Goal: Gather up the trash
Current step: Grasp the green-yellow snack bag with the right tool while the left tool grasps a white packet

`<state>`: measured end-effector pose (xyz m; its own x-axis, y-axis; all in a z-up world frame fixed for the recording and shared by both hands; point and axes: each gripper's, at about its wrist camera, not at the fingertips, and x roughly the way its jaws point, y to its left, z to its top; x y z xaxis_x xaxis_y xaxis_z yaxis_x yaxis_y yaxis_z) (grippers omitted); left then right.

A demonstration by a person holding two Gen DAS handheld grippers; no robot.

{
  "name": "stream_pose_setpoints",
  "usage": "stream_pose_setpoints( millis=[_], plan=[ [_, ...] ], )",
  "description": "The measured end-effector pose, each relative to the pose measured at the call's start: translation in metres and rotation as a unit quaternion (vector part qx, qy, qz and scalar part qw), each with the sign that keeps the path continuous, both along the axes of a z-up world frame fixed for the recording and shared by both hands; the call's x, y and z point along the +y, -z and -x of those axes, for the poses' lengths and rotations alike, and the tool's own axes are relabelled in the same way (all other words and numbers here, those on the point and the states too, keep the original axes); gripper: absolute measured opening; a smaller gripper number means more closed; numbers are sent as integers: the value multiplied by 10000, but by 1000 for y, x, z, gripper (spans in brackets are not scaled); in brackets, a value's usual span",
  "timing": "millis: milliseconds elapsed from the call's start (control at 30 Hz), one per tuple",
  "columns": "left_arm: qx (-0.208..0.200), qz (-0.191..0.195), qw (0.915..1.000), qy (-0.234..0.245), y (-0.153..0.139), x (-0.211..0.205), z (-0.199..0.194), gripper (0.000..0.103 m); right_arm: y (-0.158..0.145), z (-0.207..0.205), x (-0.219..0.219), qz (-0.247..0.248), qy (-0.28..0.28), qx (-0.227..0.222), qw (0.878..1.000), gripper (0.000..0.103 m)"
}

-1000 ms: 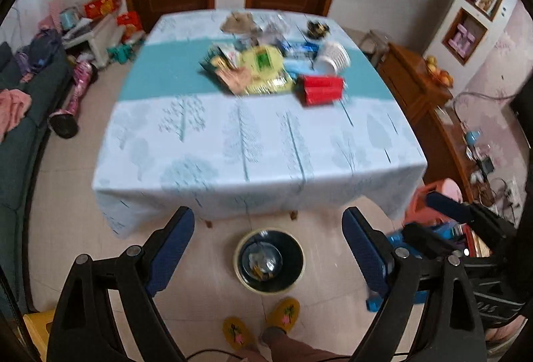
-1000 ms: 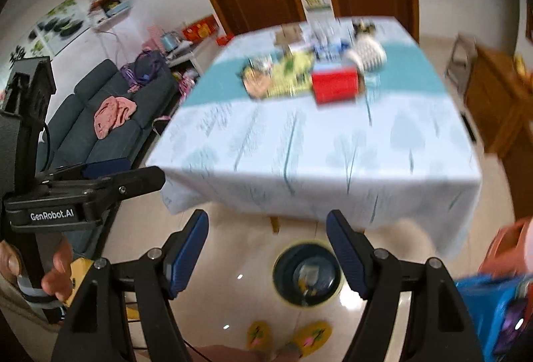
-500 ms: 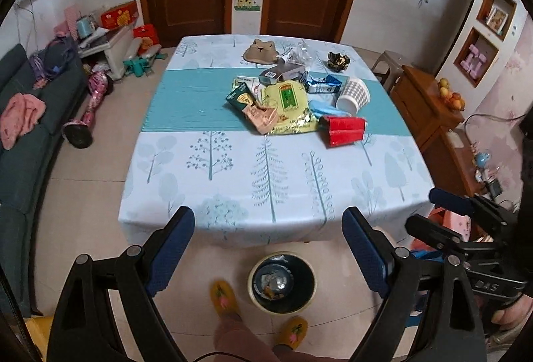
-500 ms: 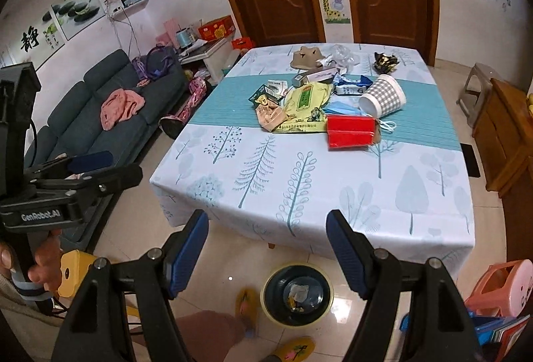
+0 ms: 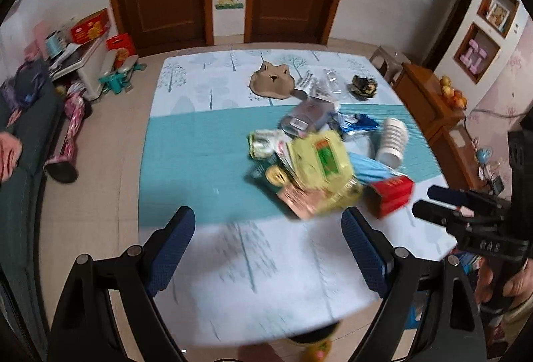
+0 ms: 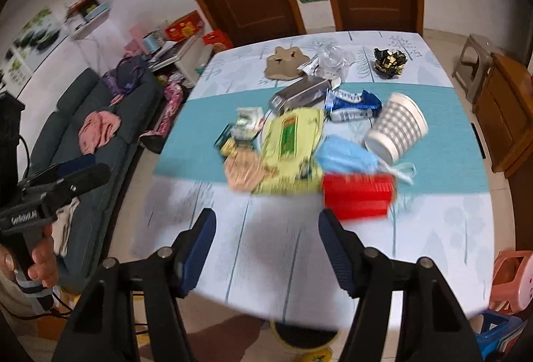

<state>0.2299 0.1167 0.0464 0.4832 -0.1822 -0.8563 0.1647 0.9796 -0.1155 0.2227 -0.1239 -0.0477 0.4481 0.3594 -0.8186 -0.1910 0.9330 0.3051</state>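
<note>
A pile of trash lies mid-table: a yellow-green packet (image 5: 319,162) (image 6: 289,145), a red box (image 5: 393,195) (image 6: 358,195), a checked paper cup (image 5: 393,142) (image 6: 396,130), a blue face mask (image 6: 346,155), a blue wrapper (image 6: 353,105) and a brown paper piece (image 5: 271,80) (image 6: 283,63). My left gripper (image 5: 268,248) is open and empty above the table's near part. My right gripper (image 6: 266,248) is open and empty, just short of the red box. The trash bin (image 6: 303,338) peeks out under the table's front edge.
The table (image 5: 186,145) has a white and teal tree-print cloth. A dark sofa (image 6: 83,115) stands to the left, wooden cabinets (image 5: 429,98) to the right, a pink stool (image 6: 513,272) at the near right. Two brown doors are behind.
Both grippers have moved forward and over the table toward the trash pile. The bin has slipped almost out of view under the table edge. Both stay open.
</note>
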Motion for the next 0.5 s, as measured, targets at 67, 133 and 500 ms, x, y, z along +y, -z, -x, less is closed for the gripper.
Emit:
stream_pose_setpoints(
  millis=[67, 133, 500],
  plan=[
    [166, -37, 9998, 144, 14, 5, -37, 88, 14, -34, 7, 20, 96, 207, 9997, 64],
    [325, -19, 9991, 257, 28, 9, -68, 88, 26, -58, 12, 57, 179, 357, 9992, 64],
    [1260, 138, 9860, 1086, 112, 0, -180, 87, 102, -164, 15, 122, 598, 1377, 9886, 60]
  ],
)
